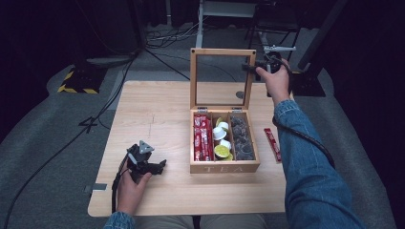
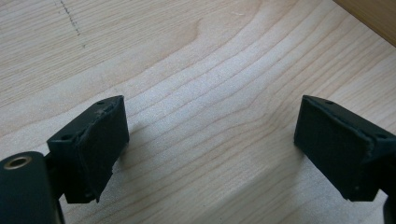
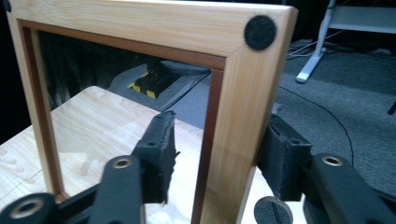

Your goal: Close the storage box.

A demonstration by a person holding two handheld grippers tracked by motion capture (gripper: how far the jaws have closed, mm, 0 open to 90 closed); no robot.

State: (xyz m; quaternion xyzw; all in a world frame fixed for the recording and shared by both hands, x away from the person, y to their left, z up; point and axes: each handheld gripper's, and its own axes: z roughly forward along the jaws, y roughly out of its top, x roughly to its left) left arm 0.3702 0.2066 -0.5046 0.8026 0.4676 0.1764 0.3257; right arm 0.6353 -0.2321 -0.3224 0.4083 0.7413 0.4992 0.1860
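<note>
Right gripper (image 3: 212, 158): you had it astride the lid (image 3: 243, 116) frame's side rail, jaws apart, not yet pinching | lid stood upright over the box (image 1: 224, 167), ready to swing shut | left gripper (image 2: 210, 144): gaping, idle on table (image 2: 210, 70).

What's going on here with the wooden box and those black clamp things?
A person sits at a table with a gripper in each hand. The right gripper has its jaws on either side of the frame of the tea box's raised lid; one jaw is beside the frame, and I cannot tell whether they press on it yet. The tea box stands open, holding red packets, small cups and dark sachets. The left gripper rests open on the table. One red packet lies beside the box.
</note>
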